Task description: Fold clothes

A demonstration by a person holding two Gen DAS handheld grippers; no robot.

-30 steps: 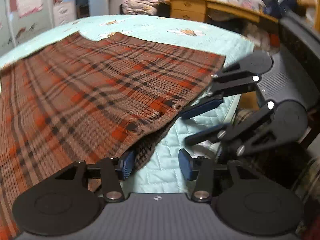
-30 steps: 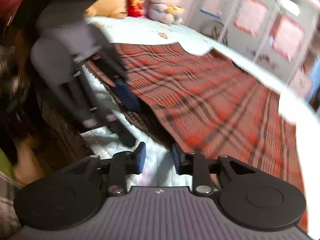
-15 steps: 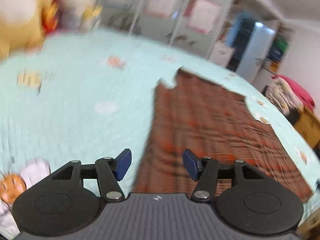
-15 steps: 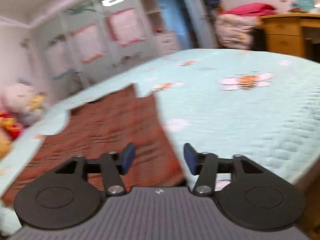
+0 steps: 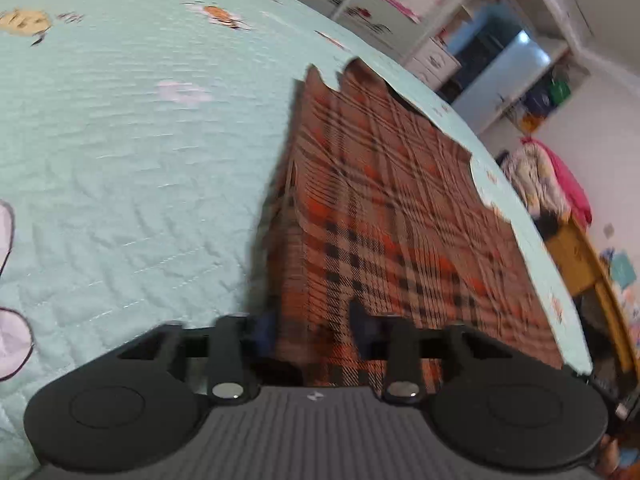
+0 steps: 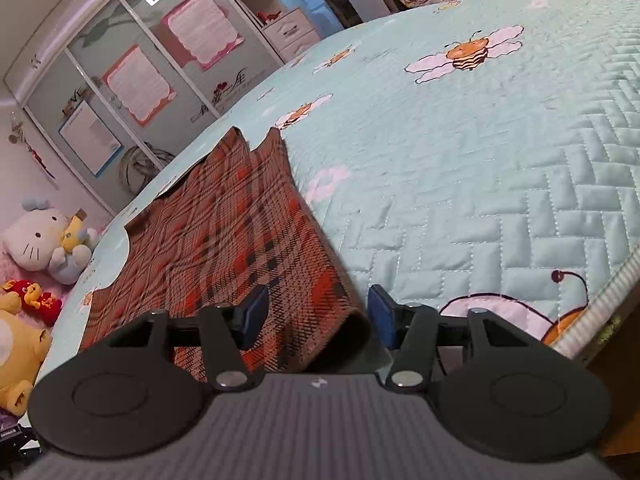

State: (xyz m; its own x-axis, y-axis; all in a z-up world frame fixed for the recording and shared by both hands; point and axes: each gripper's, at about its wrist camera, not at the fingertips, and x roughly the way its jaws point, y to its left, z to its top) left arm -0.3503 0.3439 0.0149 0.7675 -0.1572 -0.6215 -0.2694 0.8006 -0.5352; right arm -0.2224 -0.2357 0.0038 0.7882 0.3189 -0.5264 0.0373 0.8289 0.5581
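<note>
Nearest, left gripper (image 5: 312, 326): jaws have just been closing; the near left corner of the plaid garment (image 5: 384, 216) sits between the blue pads, a gap still showing beside the left pad, so they stand apart, not clamped.
Right gripper (image 6: 316, 314): jaws have just been closing too; the garment's near right corner (image 6: 340, 312) lies between the pads with clear space on both sides, apart.
Plaid garment: brown and orange check, spread flat and lengthwise away from both cameras, its far end notched like a neckline.
Surface: pale green quilted bedspread (image 6: 480, 184) printed with bees and flowers; the garment lies on it, near the bed's front edge.
Plush toys (image 6: 44, 236): a white cat and yellow bears grouped at the bed's left side.
Room, far: sliding wardrobe doors (image 6: 132, 64) with pink-framed posters; white drawers (image 6: 290, 30); folded bedding piled on a wooden desk (image 5: 568, 248).
</note>
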